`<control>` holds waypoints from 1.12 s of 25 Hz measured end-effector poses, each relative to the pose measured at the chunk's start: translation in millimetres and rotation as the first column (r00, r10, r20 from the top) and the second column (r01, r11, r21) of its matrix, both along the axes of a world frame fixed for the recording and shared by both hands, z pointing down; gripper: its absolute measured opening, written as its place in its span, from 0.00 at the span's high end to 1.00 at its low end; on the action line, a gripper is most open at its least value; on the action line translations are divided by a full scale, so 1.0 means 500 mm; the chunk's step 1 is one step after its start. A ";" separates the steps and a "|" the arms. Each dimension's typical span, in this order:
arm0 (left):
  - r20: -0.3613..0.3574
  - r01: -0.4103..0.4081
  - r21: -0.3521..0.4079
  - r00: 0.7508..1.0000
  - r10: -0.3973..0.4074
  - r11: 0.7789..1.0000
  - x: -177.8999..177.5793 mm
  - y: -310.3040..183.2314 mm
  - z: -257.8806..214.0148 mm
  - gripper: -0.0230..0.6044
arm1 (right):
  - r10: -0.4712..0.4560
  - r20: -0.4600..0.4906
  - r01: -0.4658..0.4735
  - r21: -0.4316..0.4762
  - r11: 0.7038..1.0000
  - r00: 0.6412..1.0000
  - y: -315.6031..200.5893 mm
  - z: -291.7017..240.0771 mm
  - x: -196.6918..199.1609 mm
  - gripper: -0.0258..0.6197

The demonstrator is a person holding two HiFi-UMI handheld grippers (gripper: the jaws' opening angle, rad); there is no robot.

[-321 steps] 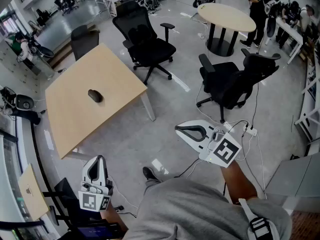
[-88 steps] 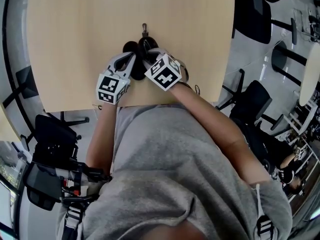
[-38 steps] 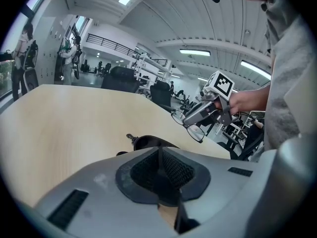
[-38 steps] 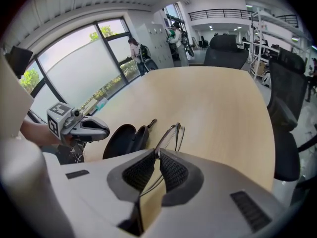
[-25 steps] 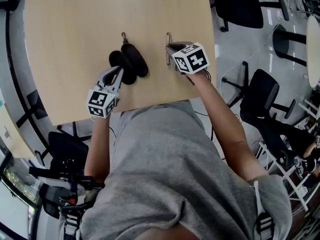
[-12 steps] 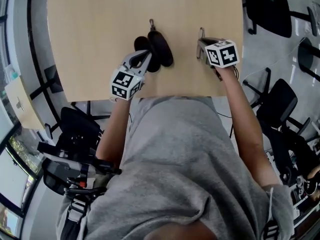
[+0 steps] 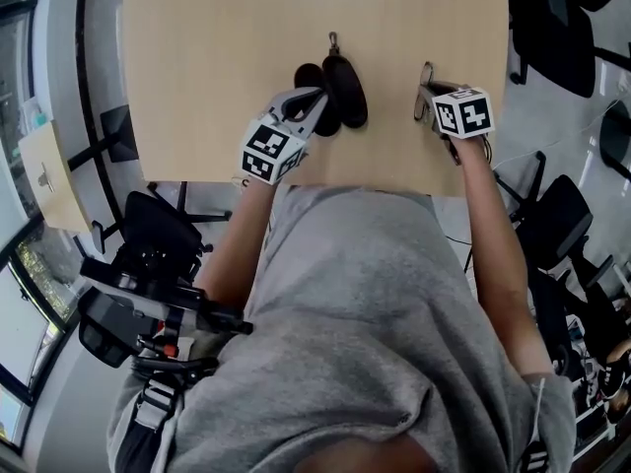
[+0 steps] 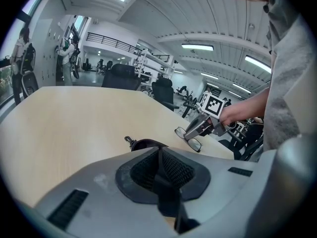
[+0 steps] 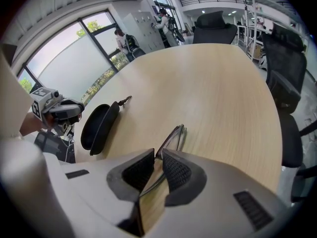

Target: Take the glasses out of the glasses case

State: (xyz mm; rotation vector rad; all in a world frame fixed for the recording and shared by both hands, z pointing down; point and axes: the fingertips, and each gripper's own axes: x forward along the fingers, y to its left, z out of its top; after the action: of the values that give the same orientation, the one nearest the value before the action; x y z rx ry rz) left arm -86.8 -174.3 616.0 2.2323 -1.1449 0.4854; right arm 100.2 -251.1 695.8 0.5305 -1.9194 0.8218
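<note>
A black glasses case point(image 7: 332, 91) lies open on the light wooden table point(image 7: 217, 37); it also shows in the right gripper view point(image 9: 99, 125). My left gripper point(image 7: 308, 101) is shut on the case's near rim, a thin dark edge pinched between its pads point(image 8: 159, 167). To the right of the case, my right gripper point(image 7: 431, 89) is shut on the folded glasses point(image 9: 171, 140), pointing steeply down. The glasses point(image 8: 190, 137) hang low over the table by its right edge; whether they touch it I cannot tell.
Black office chairs point(image 7: 552, 18) stand past the table's right edge, one close by point(image 9: 285, 73). The table's near edge runs just under both grippers. Dark equipment on a frame point(image 7: 148, 304) sits at the person's left. People point(image 9: 126, 41) stand far off by the windows.
Since both grippers met at the case, the right one has carried the glasses off to the right and sunk a little toward the table. The left gripper stays on the case.
</note>
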 end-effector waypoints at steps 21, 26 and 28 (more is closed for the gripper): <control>-0.019 -0.032 0.126 0.999 0.034 0.991 -0.087 0.013 -0.094 0.95 | 0.084 0.033 -0.090 0.274 0.957 0.996 -0.025 -0.182 -0.042 0.71; -0.075 -0.012 0.211 0.997 0.029 0.977 -0.109 0.004 -0.177 0.95 | 0.074 0.128 -0.125 0.448 0.885 0.989 -0.022 -0.312 -0.068 0.93; -0.086 -0.017 0.258 0.995 0.040 0.966 -0.110 -0.005 -0.215 0.95 | 0.071 0.185 -0.154 0.490 0.858 0.980 -0.015 -0.362 -0.074 0.95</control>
State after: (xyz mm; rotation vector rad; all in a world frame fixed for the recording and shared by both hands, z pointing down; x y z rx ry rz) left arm -141.6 -176.8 508.3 2.4678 -1.1866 0.2537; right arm 63.3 -258.9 514.9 0.9227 -2.2816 0.4319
